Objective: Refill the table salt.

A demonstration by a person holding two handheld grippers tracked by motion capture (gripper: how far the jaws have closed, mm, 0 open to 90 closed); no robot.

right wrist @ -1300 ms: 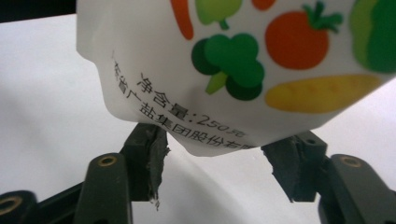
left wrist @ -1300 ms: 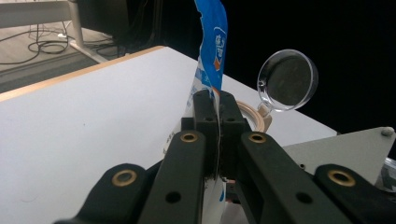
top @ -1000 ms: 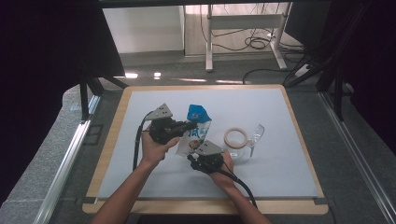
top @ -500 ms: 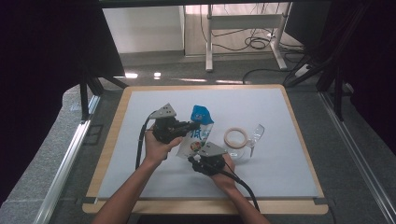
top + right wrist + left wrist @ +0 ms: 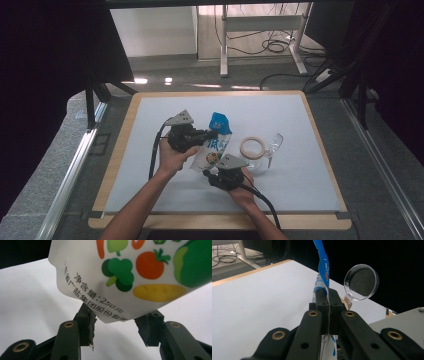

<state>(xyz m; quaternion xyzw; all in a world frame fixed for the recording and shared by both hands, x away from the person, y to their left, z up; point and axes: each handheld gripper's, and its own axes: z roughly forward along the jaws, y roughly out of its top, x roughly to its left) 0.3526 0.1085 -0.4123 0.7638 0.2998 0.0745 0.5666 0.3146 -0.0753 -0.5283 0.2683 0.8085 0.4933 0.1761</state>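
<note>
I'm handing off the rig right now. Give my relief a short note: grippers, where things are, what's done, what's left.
Left gripper: shut on the pouch, pinching its thin side edge, lifted off the white mat.
Right gripper: jaws have just been closing around the pouch's bottom corner, pads not yet pressing.
Tape roll and clear plastic scoop lie on the mat right of the pouch.
Done: pouch raised. Left: probably secure the lower grip; pouch looks unopened.
</note>
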